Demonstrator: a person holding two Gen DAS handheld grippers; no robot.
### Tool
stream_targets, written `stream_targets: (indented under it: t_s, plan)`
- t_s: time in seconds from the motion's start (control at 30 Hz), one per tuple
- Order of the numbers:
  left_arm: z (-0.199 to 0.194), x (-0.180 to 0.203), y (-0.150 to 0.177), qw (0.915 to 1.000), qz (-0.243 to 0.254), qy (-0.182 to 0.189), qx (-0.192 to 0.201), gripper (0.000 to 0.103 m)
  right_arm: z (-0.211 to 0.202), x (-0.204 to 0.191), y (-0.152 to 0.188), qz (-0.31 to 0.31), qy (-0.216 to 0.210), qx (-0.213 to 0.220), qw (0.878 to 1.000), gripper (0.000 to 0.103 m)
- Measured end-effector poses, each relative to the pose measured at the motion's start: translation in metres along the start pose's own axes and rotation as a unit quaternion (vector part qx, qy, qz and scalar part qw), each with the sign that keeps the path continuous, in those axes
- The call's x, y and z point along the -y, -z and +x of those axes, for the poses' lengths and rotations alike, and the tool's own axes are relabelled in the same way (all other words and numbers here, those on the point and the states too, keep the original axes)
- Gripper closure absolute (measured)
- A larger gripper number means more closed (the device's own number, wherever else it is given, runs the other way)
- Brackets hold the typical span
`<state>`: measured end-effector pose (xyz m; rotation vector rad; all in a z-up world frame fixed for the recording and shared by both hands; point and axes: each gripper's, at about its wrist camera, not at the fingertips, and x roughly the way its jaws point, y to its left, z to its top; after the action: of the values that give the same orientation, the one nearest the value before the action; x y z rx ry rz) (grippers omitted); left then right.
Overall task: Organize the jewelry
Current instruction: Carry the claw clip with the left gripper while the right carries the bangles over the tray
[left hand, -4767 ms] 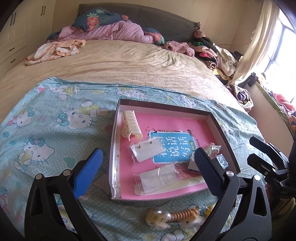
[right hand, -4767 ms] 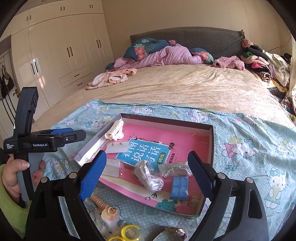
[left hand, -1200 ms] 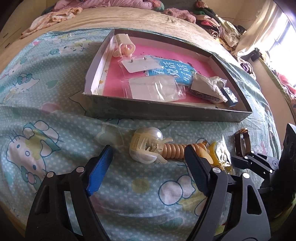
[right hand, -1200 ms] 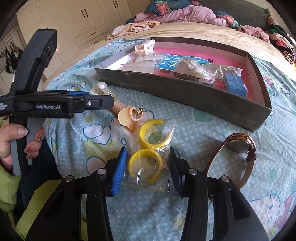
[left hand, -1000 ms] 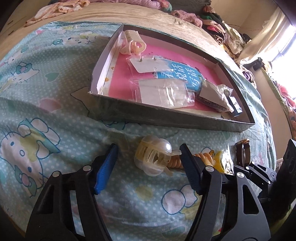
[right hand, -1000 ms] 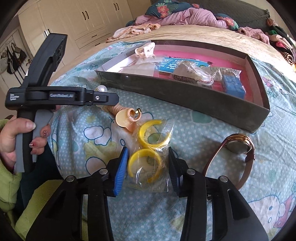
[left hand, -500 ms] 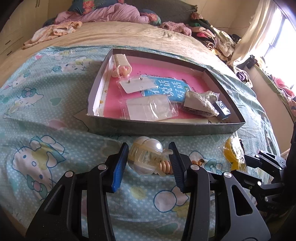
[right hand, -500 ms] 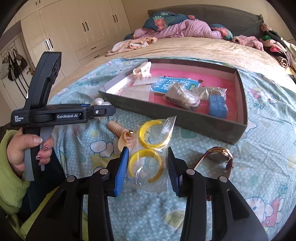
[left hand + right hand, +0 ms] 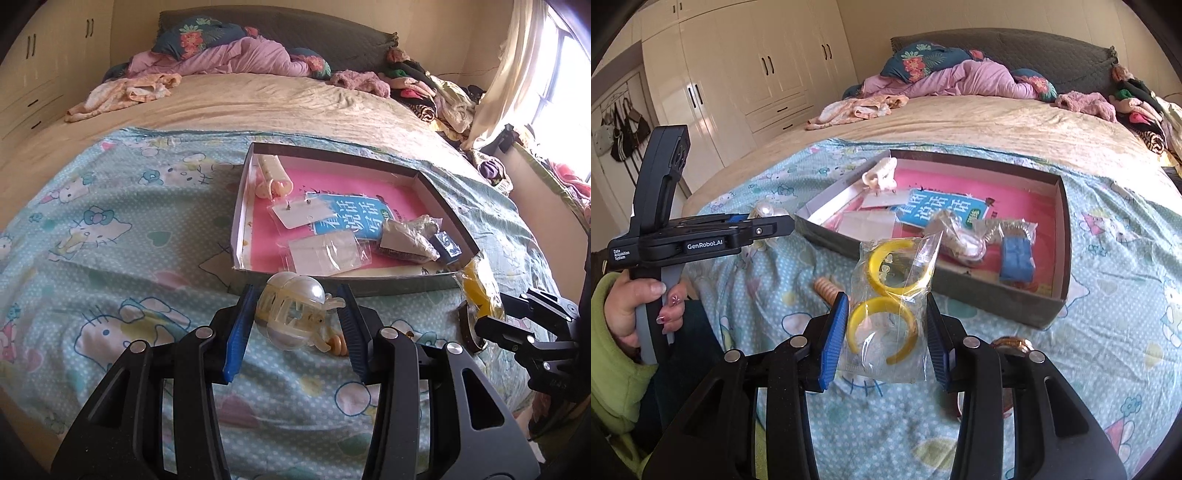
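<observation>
Now the left gripper (image 9: 295, 325) pinches a pearly hair claw (image 9: 291, 317) across its rigid, probably brittle shell, raised just short of the shallow box (image 9: 424, 284); the right gripper (image 9: 886, 332) squeezes a light, slippery plastic bag of yellow bangles (image 9: 892, 302), best held across the lower hoop

Box (image 9: 436, 286) on bedspread (image 9: 110, 258), watch (image 9: 1010, 345) before it

Bright daylight from window (image 9: 561, 85), glare there; strong fisheye bending, dark corners; focus sharp.
</observation>
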<state>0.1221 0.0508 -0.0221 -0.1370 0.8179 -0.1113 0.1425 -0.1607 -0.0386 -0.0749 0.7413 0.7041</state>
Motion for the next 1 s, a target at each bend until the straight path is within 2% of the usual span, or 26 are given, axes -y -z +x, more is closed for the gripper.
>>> stream_targets:
  t_s: [0.4,0.73,1.0]
  plan:
    - [-0.002,-0.003,-0.014,0.9999,0.0,-0.006,0.011,0.067,-0.009,0.005,-0.034,-0.008,0.015,0.039,0.999,0.064]
    - [0.002,0.006,-0.034,0.9997,0.017,-0.003,0.018,0.067,-0.021,0.027,-0.058,0.003,0.039,0.073,0.997,0.064]
    - [0.012,0.016,-0.05,0.9993,0.03,0.004,0.02,0.067,-0.028,0.049,-0.064,0.019,0.066,0.089,0.994,0.064]
